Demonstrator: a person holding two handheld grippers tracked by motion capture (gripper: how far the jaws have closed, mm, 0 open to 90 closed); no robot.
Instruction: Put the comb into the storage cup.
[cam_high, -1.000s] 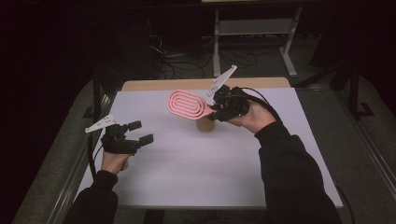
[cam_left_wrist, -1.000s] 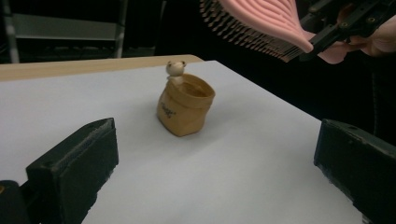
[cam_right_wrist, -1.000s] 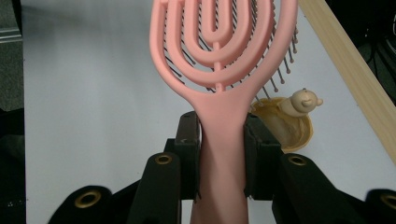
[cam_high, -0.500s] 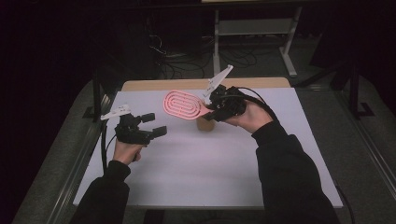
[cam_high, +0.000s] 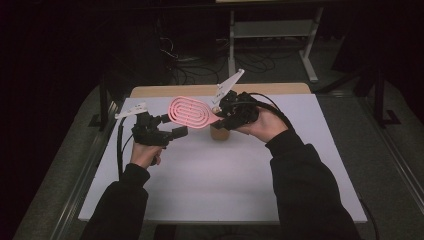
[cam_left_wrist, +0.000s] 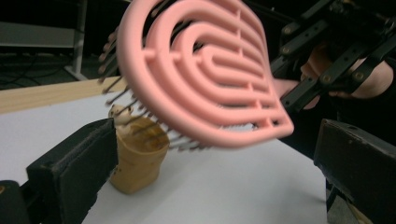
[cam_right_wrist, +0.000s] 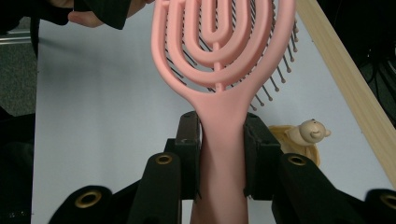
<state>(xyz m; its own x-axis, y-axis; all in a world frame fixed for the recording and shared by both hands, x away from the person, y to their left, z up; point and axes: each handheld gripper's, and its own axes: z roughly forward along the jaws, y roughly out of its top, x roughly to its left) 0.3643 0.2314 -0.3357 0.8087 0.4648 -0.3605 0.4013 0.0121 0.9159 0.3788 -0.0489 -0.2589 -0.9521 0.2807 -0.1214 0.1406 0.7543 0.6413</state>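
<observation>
Right hand-held gripper (cam_high: 223, 112) clamped on the handle of the pink brush (cam_high: 190, 112), held above the white tabletop (cam_high: 225, 190), bristles down. Left hand-held gripper (cam_high: 172, 126) jaws apart, just beside the brush head, possibly not touching. Small tan cup (cam_left_wrist: 138, 161) stands beneath.

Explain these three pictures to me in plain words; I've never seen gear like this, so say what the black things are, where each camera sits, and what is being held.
A person at a white table holds a handheld two-jaw tool in each hand. The high view looks down from above. The other two views come from cameras riding on each tool, looking along its black jaws.

The right gripper is shut on the handle of a pink hairbrush, holding it in the air. The left gripper is open, its jaws apart beside the brush head, gripping nothing.

On the table stands a small tan cup with a little figure on it, beneath the brush.
</observation>
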